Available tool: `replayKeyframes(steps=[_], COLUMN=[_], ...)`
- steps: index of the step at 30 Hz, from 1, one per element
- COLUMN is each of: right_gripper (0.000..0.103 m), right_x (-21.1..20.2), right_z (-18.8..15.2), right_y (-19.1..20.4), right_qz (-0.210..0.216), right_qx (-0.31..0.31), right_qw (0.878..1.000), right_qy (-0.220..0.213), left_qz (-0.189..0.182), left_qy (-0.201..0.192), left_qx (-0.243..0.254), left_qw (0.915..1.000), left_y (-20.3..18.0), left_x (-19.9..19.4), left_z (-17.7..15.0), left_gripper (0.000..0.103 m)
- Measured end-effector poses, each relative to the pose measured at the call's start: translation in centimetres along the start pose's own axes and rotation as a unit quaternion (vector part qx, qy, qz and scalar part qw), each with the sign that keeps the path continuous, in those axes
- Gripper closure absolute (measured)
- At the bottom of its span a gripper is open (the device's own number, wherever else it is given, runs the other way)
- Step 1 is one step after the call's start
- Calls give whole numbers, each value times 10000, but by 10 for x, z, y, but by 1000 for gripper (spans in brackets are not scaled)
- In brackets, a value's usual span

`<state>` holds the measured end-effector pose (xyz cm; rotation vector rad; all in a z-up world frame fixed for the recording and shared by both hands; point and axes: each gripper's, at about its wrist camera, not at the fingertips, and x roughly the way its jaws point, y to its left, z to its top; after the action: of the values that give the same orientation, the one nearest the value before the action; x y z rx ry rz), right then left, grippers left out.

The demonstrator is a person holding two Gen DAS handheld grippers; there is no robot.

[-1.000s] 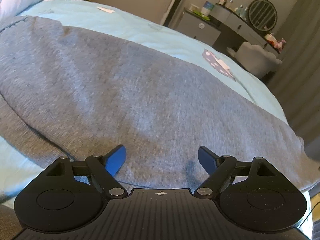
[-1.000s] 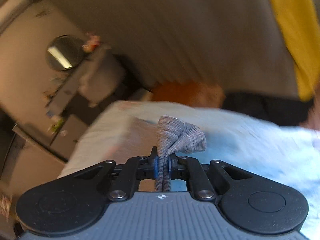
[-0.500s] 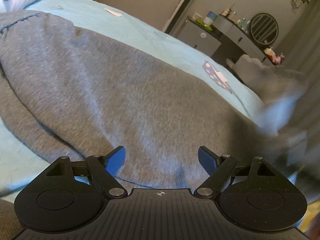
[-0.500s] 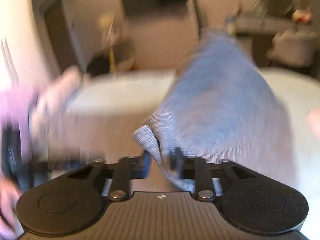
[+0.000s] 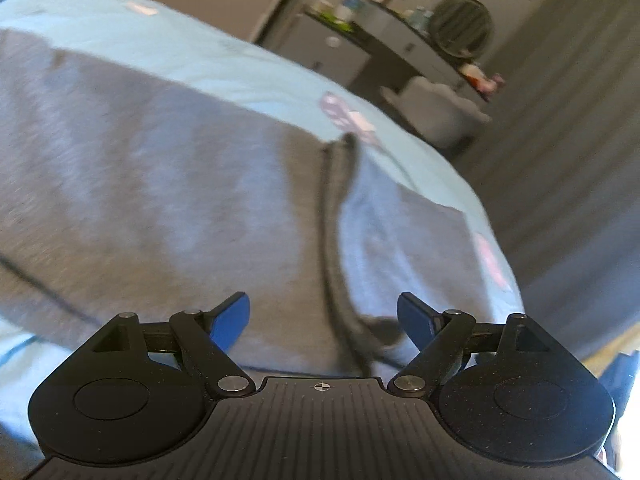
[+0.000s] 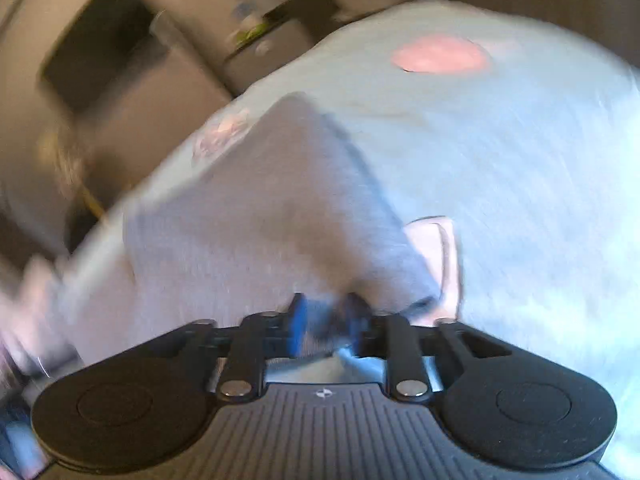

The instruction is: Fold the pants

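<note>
Your left gripper point(image 5: 323, 320) sits with its blue-padded jaws spread wide and nothing between them, low over the grey pants point(image 5: 168, 184). The pants lie across the light blue bedspread point(image 5: 208, 56), with a dark fold line running up the fabric just ahead of that gripper. Your right gripper point(image 6: 325, 330) has its jaws drawn narrow on a bunch of the same grey fabric (the view is badly blurred), and the cloth fans out from the pads over the bed. A dresser point(image 5: 360, 56) with a round mirror point(image 5: 460, 26) stands beyond the bed.
</note>
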<state>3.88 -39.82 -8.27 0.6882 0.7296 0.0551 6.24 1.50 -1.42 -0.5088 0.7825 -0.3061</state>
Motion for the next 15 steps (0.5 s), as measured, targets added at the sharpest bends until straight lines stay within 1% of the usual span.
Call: replayKeyframes(steps=[1, 2, 5, 6, 8, 10, 11, 13, 15], right_gripper=[85, 85, 81, 79, 74, 74, 73, 73, 72], right_x=[-2, -3, -7, -5, -6, -6, -5, 5, 8], right_z=[1, 1, -6, -6, -8, -9, -9, -6, -5], right_y=[-4, -5, -2, 3, 4, 3, 3, 11, 10], right_qz=[108, 121, 37, 47, 116, 135, 141, 170, 218], right_qx=[216, 267, -50, -97, -97, -116, -115, -85, -52], right_qw=[9997, 9995, 9999, 9999, 9998, 9998, 9997, 9997, 9996], right_qy=[-76, -101, -89, -83, -106, -132, -139, -144, -151], left_qz=[-92, -130, -150, -167, -407, -599, -634, -684, -884], left_qy=[-7, -4, 53, 164, 460, 719, 798, 831, 960], left_qx=[31, 23, -187, -340, -804, -1220, -1317, -1447, -1635], left_qw=[10000, 9999, 9997, 9991, 9949, 9881, 9860, 9836, 9779], left_y=[-4, -7, -8, -5, 3, 10, 12, 15, 16], left_x=[3, 6, 24, 32, 50, 68, 76, 86, 97], left_z=[2, 3, 11, 14, 17, 18, 17, 17, 18], left_gripper=[10, 9, 8, 9, 13, 22, 23, 33, 36])
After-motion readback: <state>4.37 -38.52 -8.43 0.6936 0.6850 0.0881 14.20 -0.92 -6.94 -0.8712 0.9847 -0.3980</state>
